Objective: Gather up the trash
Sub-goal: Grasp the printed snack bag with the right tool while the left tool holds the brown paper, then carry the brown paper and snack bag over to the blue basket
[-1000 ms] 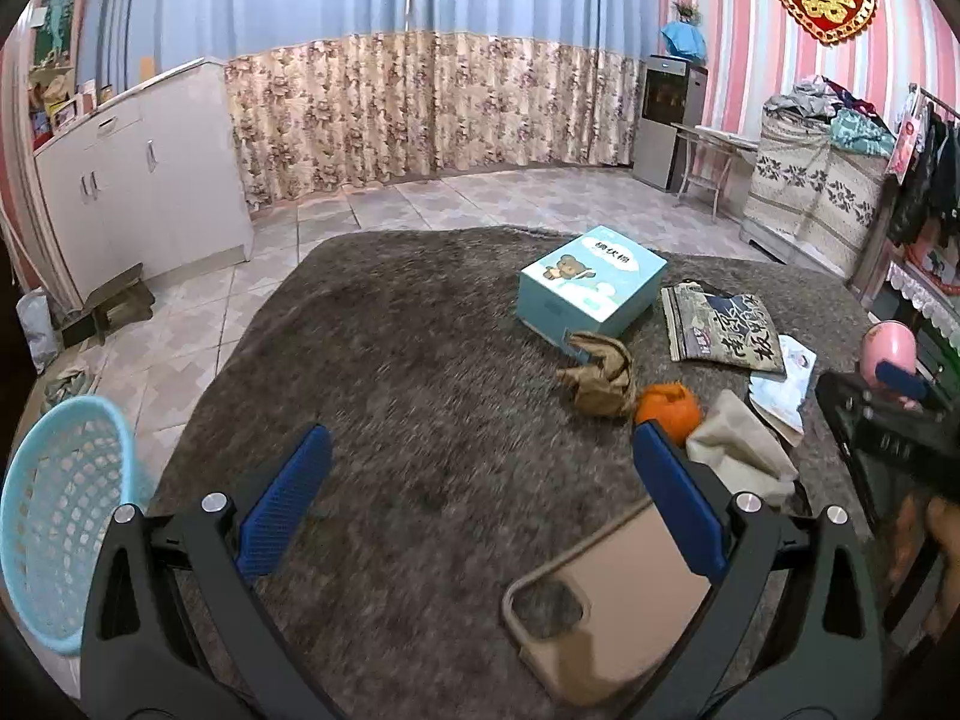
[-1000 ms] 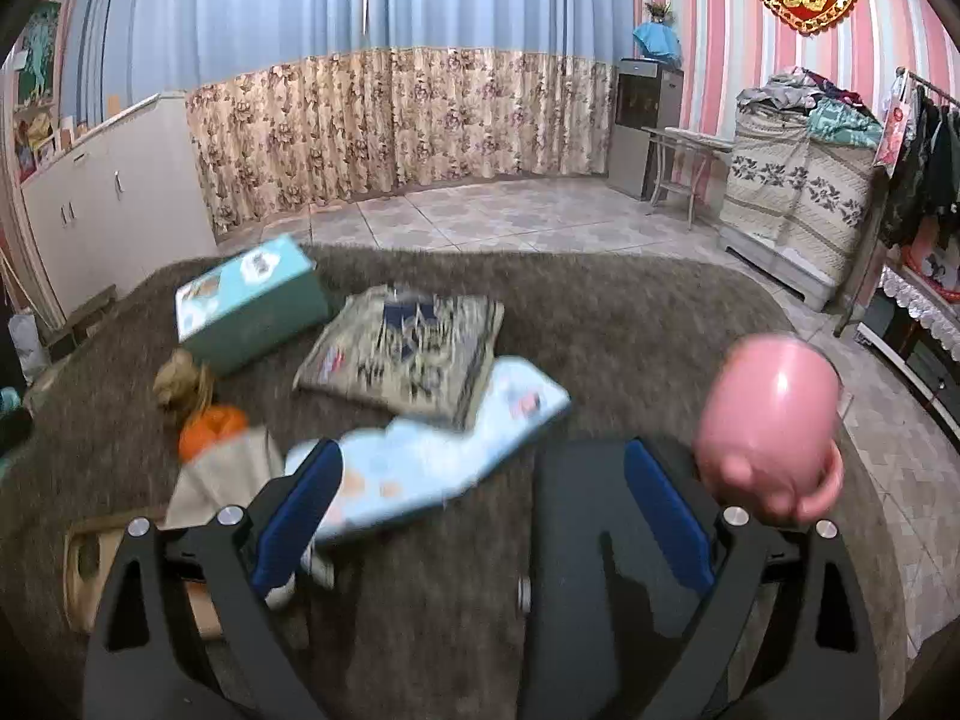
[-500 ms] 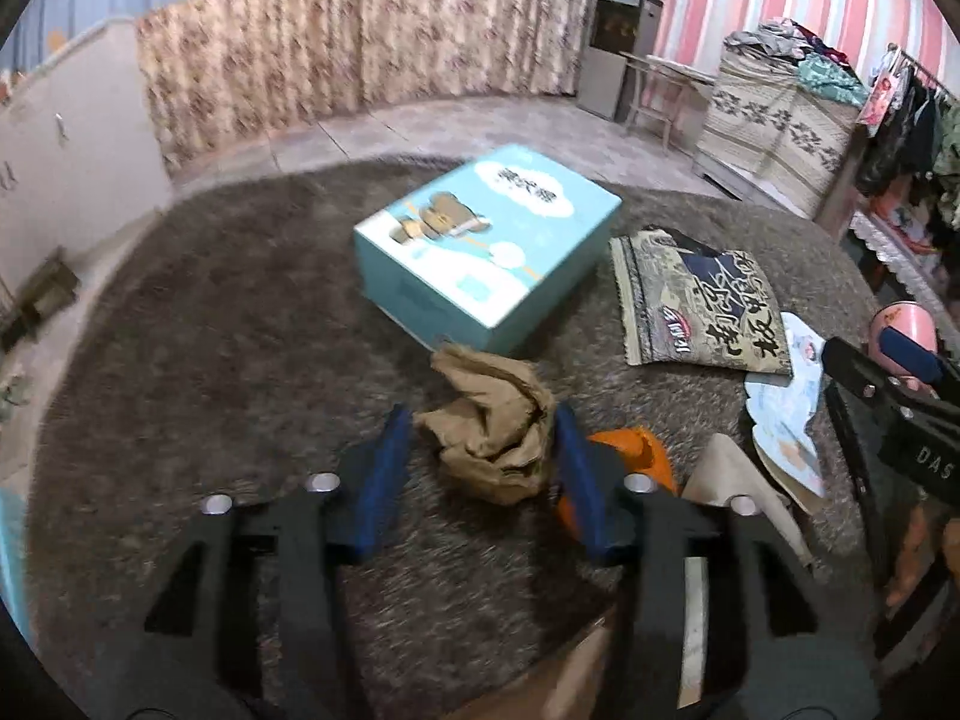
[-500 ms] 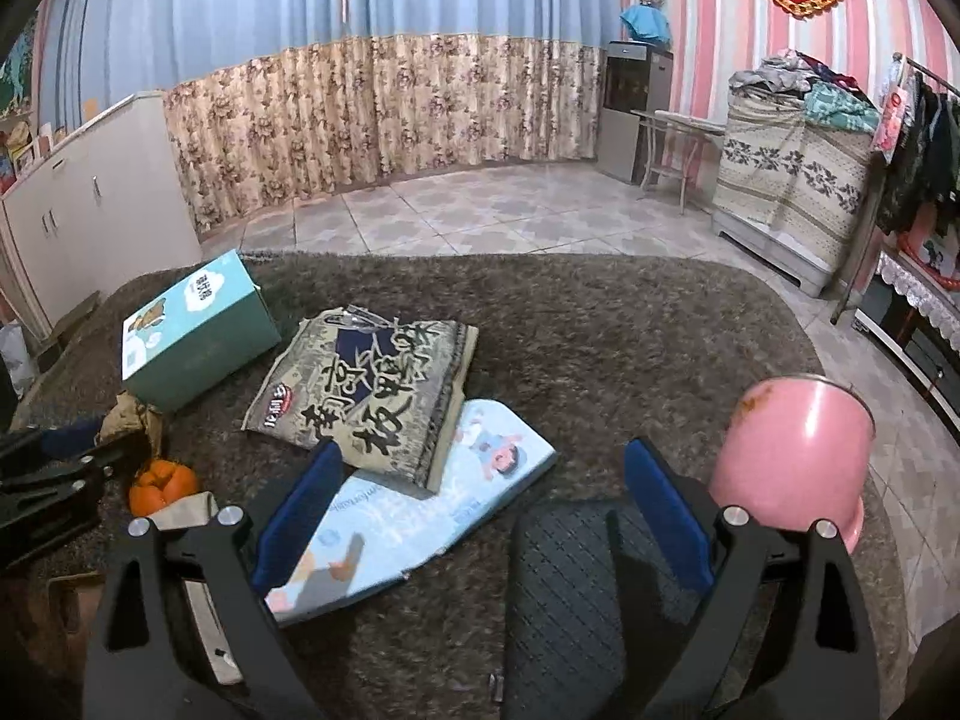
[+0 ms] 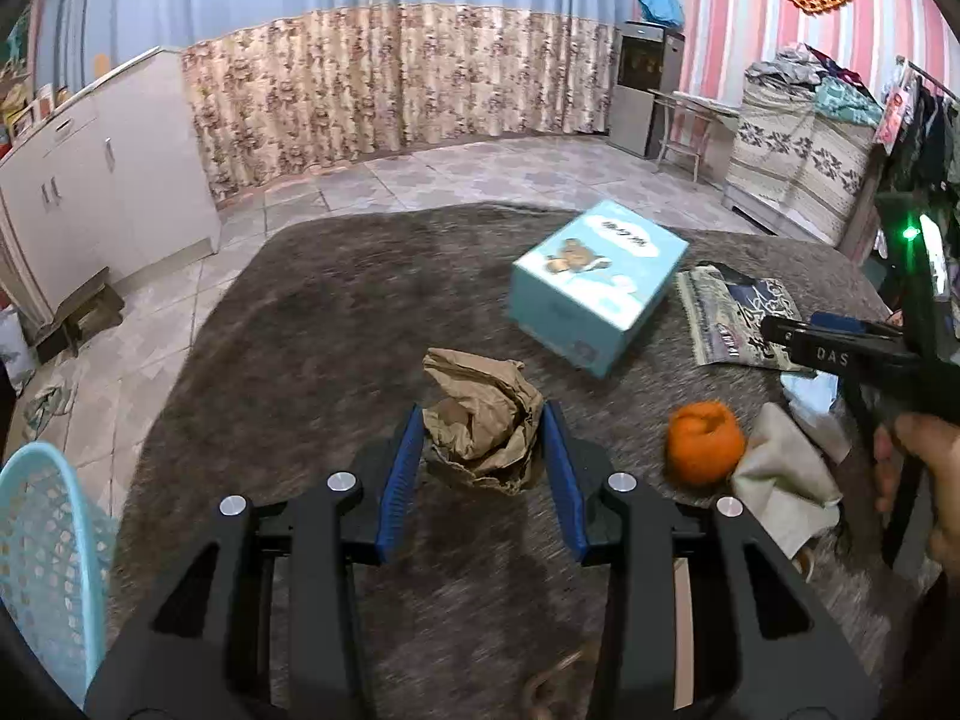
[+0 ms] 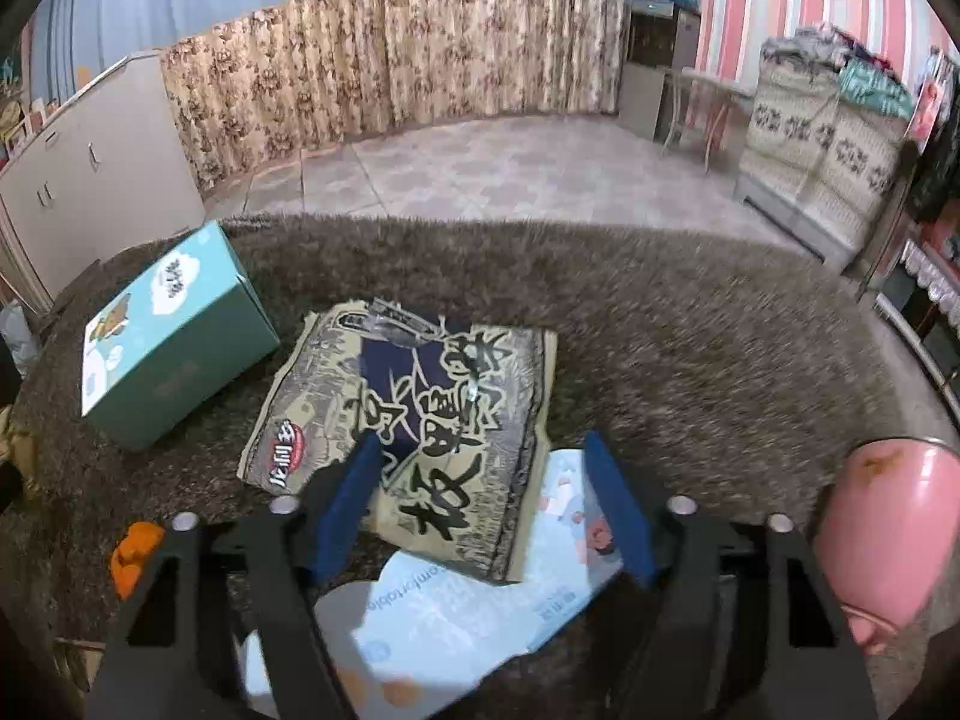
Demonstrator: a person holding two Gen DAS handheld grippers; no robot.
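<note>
On shaggy brown table cover (image 5: 312, 324): crumpled brown paper wad (image 5: 480, 420), pinched between the narrowed blue pads of the left gripper (image 5: 483, 450), jaws having just closed. Right gripper (image 6: 480, 498): jaws half open, just narrowing, straddling the patterned snack bag (image 6: 420, 396) atop a pale blue wrapper (image 6: 456, 612); no contact evident. Nearby: orange (image 5: 705, 441), teal box (image 5: 594, 288), pink cup (image 6: 888, 528). Left edge: blue mesh basket (image 5: 42, 552). Beyond: tiled floor (image 5: 468, 174), floral curtain (image 5: 390, 84), white cabinets (image 5: 102, 180).
</note>
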